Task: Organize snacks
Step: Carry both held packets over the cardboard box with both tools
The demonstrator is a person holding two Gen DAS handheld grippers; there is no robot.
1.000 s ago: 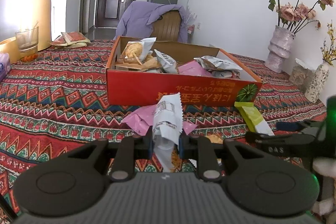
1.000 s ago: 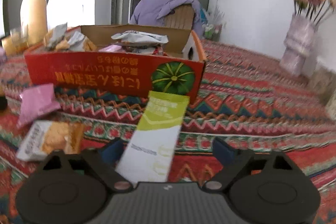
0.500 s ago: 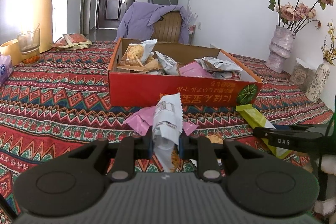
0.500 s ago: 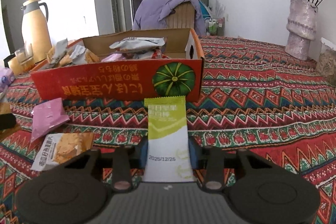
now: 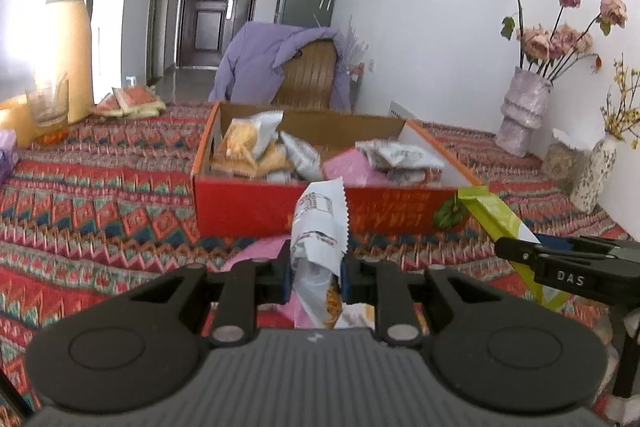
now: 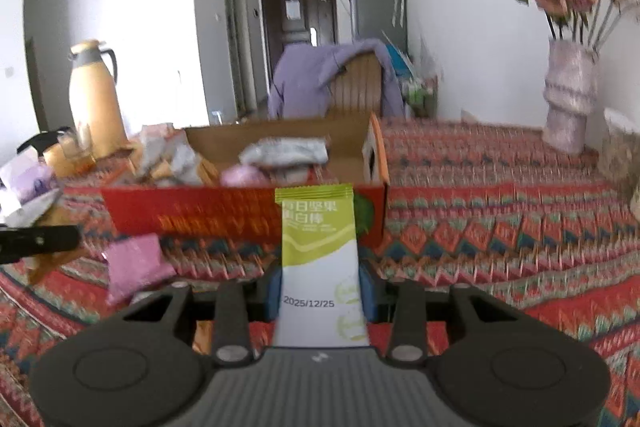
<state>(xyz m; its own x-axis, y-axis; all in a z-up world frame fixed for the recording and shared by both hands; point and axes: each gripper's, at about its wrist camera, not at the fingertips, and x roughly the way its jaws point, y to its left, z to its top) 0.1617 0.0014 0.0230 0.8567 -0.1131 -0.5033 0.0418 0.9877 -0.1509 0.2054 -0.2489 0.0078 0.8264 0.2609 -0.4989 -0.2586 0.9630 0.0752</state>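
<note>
The left claw [image 5: 315, 277] grips a white snack packet [image 5: 319, 227]; the right claw [image 6: 320, 287] grips a green snack bar [image 6: 319, 243]. Both are raised higher than a second ago, before the red box [image 5: 248, 207]. A pink packet [image 6: 136, 265] lies on the patterned surface [image 6: 500, 227].

A home: patterned tablecloth [image 5: 100, 195], flower vase [image 5: 522, 115], thermos [image 5: 66, 43], front door [image 5: 214, 3].

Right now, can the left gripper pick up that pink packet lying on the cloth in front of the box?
Probably not: the left gripper is shut on a white snack packet, so the pink packet would have to wait.
</note>
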